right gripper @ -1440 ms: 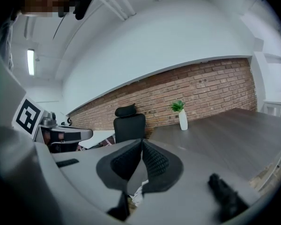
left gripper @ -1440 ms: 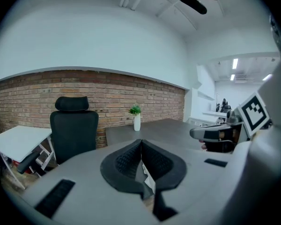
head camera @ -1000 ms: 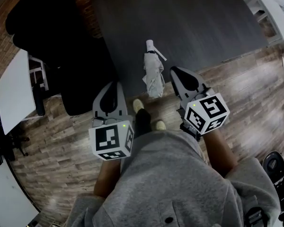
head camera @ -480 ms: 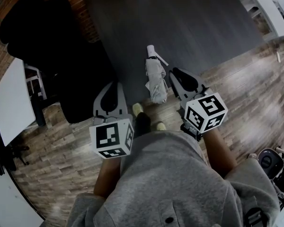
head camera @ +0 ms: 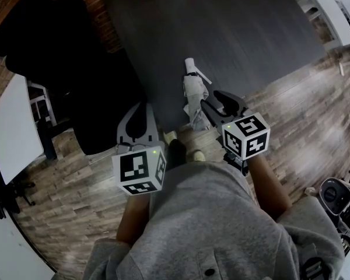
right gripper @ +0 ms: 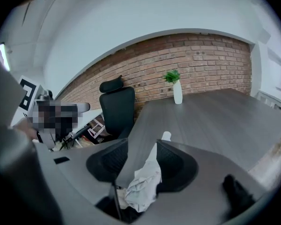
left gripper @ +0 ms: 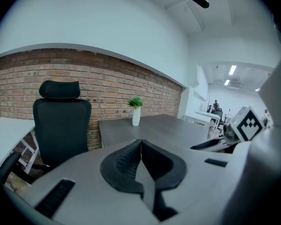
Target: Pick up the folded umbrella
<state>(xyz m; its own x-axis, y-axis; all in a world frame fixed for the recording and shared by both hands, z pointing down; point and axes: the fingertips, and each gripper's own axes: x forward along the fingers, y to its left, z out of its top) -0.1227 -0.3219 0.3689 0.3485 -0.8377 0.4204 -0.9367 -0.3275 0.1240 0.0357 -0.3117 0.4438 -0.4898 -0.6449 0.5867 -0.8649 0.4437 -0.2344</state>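
Jaws of the right gripper [right gripper: 142, 141] have just been opening and stand apart around the folded umbrella [head camera: 193, 90]. It is pale, crumpled and white-capped, lies at the dark table's [head camera: 251, 28] near edge, and perhaps brushes one pad. The left gripper [left gripper: 141, 142] is closed and empty.

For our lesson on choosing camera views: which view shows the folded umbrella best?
The head view: nearly the whole folded umbrella shows from above, lying near the table's edge. The right gripper view catches only crumpled fabric and the far end, close up. The left gripper view shows none of it.
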